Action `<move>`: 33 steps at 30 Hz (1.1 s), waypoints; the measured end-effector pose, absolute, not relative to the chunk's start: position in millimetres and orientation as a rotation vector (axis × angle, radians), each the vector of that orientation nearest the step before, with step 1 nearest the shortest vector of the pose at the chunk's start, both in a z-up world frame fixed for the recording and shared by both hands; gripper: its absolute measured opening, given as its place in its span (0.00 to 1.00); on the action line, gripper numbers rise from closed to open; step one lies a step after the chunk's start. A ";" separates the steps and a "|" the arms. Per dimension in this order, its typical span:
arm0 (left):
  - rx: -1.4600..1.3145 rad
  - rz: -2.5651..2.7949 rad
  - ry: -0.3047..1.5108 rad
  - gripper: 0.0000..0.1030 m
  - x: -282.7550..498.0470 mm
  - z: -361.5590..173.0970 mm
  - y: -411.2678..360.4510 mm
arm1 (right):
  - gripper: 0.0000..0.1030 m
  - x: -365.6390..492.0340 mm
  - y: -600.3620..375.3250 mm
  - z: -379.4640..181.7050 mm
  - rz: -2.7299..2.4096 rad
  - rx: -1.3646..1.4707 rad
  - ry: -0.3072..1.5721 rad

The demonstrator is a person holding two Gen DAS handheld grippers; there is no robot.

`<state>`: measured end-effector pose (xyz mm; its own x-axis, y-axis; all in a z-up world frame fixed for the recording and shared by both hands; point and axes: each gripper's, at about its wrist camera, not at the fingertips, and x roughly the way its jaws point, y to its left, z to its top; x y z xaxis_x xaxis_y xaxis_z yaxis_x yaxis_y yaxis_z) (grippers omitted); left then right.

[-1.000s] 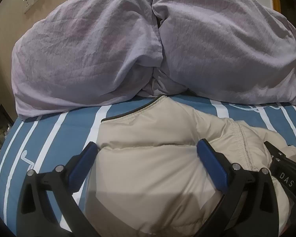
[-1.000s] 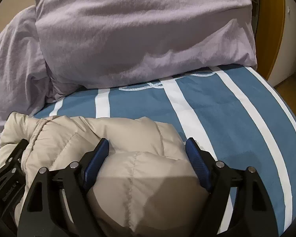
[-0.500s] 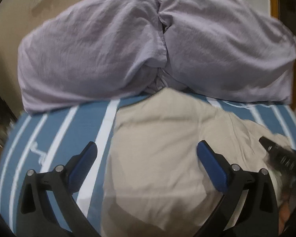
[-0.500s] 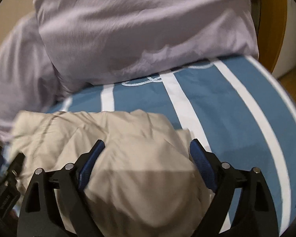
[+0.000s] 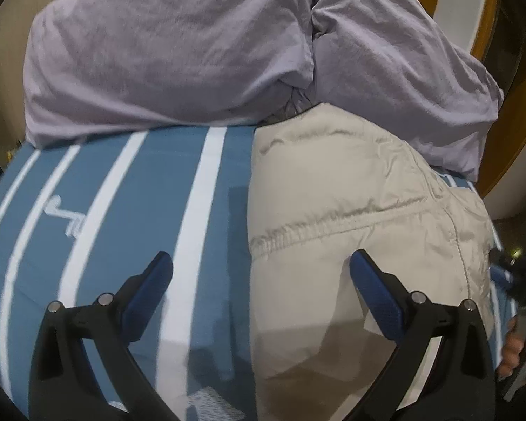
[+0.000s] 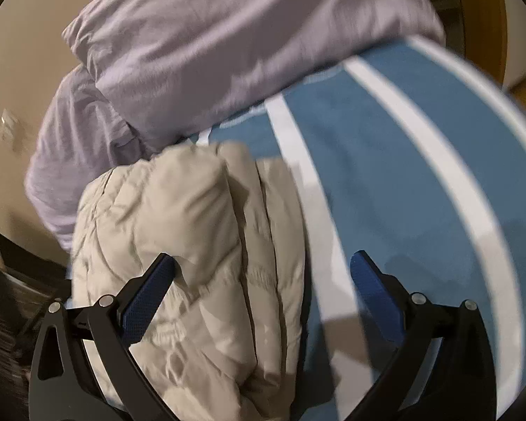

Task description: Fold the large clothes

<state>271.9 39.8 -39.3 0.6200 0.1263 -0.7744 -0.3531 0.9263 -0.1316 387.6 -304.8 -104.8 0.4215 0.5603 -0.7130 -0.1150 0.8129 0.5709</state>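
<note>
In the left wrist view, bare blue-and-white striped bedding [image 5: 129, 217] fills the nine o'clock side. The left gripper [image 5: 261, 273] stands wide with nothing clamped: one pad hangs over the stripes, the other over the beige puffer jacket [image 5: 350, 210], which lies from the centre out toward three o'clock. Its far end reaches up to the lilac pillows [image 5: 179, 56] at twelve o'clock. At four o'clock a hand [image 5: 515, 347] shows at the frame's edge, holding dark hardware.

In the right wrist view, the jacket [image 6: 179, 245] sits bundled in thick layers from eight o'clock to the centre, with open bedding from one to four o'clock. The right gripper [image 6: 263, 277] is opening; its left pad is close against the padding, its right pad is over the sheet, and nothing is pinched.

The likely trouble is spring-back: the puffy filling looks resilient, so released layers may bulge and slide apart. A pad drawn away close to the fabric could also drag the top layer askew.
</note>
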 end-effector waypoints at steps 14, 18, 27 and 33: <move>-0.308 0.223 0.856 0.98 283.2 -53.4 33.2 | 0.99 391.1 -281.0 -131.2 0.640 0.569 1.151; -0.349 0.194 0.849 0.98 285.6 -58.7 37.0 | 0.99 392.4 -284.7 -138.6 0.665 0.619 1.160; -0.496 0.069 0.828 0.85 285.1 -68.4 52.8 | 0.86 391.3 -273.5 -138.1 0.744 0.676 1.120; -0.430 0.061 0.800 0.60 285.3 -54.0 51.8 | 0.69 393.4 -261.3 -121.5 0.748 0.636 1.080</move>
